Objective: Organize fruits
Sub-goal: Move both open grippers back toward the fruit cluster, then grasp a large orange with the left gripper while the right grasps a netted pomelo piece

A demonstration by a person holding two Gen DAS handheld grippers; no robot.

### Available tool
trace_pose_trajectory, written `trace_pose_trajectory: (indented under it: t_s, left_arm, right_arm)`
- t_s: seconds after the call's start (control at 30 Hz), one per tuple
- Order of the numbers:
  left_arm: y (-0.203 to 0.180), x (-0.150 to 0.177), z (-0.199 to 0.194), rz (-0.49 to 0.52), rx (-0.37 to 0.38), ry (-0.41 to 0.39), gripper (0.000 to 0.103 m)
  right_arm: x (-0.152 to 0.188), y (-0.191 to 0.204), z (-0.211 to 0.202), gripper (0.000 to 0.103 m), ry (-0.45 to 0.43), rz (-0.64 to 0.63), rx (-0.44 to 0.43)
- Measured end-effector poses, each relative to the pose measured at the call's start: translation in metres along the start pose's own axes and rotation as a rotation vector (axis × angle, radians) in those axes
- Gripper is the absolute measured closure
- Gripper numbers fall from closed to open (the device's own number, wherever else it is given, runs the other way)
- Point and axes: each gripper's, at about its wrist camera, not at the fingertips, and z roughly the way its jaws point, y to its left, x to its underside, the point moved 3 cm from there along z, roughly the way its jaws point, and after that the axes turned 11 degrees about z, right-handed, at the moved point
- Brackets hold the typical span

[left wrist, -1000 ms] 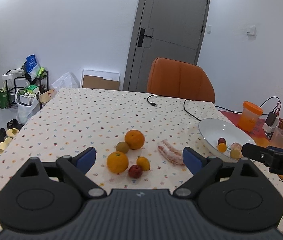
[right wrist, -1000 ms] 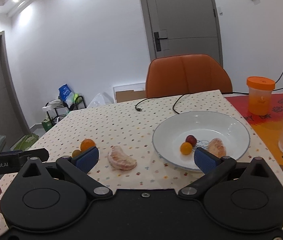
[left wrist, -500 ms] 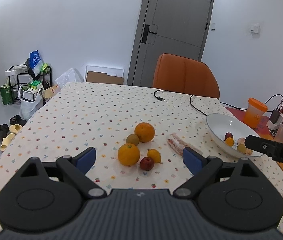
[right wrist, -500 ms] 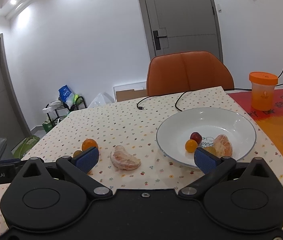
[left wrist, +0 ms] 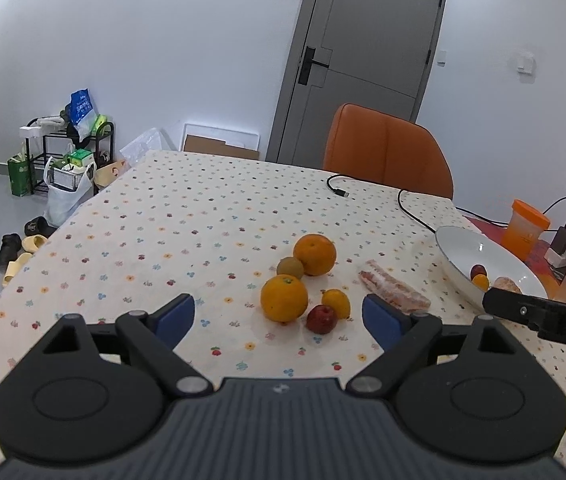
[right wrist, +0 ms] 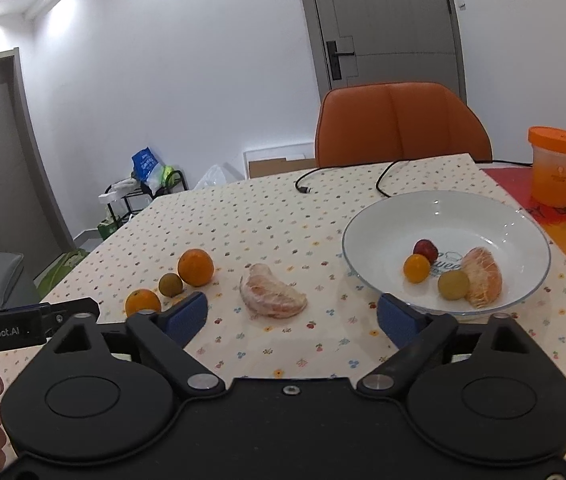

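Note:
On the dotted tablecloth lie two oranges [left wrist: 284, 298] [left wrist: 315, 255], a kiwi [left wrist: 289, 267], a small yellow fruit [left wrist: 335, 303] and a small red apple [left wrist: 321, 319]. My left gripper [left wrist: 277, 316] hovers just short of this cluster, its jaws closing with nothing between the pads. A peeled citrus segment [right wrist: 271, 292] lies ahead of my right gripper [right wrist: 291, 314], whose jaws are also closing on nothing. To the right, the white plate [right wrist: 443, 216] holds a red fruit [right wrist: 425, 250], a small orange [right wrist: 416, 268], a greenish fruit [right wrist: 453, 285] and another peeled segment [right wrist: 483, 276].
An orange chair [left wrist: 387, 152] stands at the table's far side, with a black cable [left wrist: 407, 208] trailing in front of it. An orange-lidded jar [right wrist: 555, 172] sits on a red mat at the right. A rack [left wrist: 63, 156], bags and shoes are on the floor at the left.
Both grippers have sunk a little and shifted. The fruit cluster now sits further right in the left wrist view. The right jaws have narrowed slightly.

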Motion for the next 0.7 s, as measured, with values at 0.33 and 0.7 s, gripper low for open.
trace_pose_trajectory:
  t_s: [0.33, 0.7]
  left_arm:
    - [0.003, 0.005, 0.017, -0.004, 0.012, 0.008, 0.027]
    - [0.004, 0.004, 0.044, -0.016, 0.023, 0.040, 0.043]
  right_arm:
    - [0.009, 0.008, 0.020, 0.033, 0.047, -0.010, -0.038]
    - [0.009, 0.011, 0.041, 0.039, 0.085, -0.026, -0.055]
